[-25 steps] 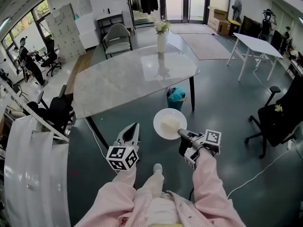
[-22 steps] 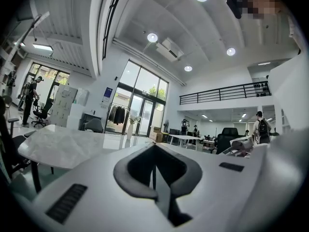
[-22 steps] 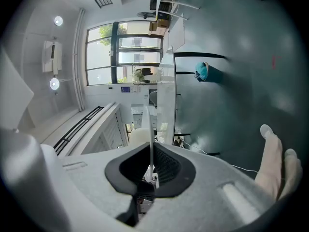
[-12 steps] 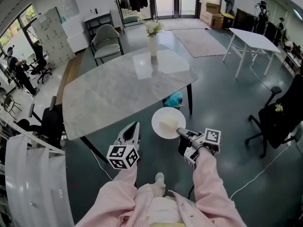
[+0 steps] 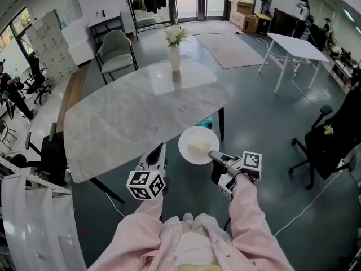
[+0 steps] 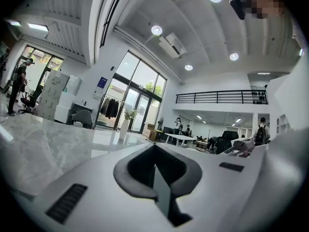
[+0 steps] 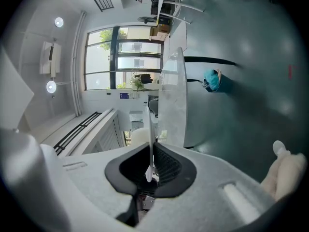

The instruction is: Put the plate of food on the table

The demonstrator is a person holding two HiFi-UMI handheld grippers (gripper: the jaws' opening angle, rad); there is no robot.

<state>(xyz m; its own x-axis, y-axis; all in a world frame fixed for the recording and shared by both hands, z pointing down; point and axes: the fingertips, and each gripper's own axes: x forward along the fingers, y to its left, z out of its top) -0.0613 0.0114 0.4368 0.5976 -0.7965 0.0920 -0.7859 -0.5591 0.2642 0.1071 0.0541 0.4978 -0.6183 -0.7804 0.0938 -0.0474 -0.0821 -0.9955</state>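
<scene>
A white plate (image 5: 198, 145) with a pale mound of food is held level just off the near right edge of the marble table (image 5: 135, 112). My right gripper (image 5: 213, 157) is shut on the plate's near rim. In the right gripper view the plate (image 7: 150, 129) shows edge-on between the closed jaws, with the table (image 7: 174, 100) beyond. My left gripper (image 5: 155, 160) hangs by the table's near edge, shut with nothing in it. The left gripper view looks along the table top (image 6: 43, 139) at tabletop height.
A white vase of flowers (image 5: 174, 58) stands at the table's far end. A teal bag (image 5: 206, 122) lies on the floor under the table. A grey chair (image 5: 115, 47) is behind it, a white table (image 5: 296, 45) and black office chair (image 5: 333, 145) to the right.
The table has come nearer and slid down-left in view as I stepped forward. The plate now sits beside the table's near edge. Both grippers hold as before.
</scene>
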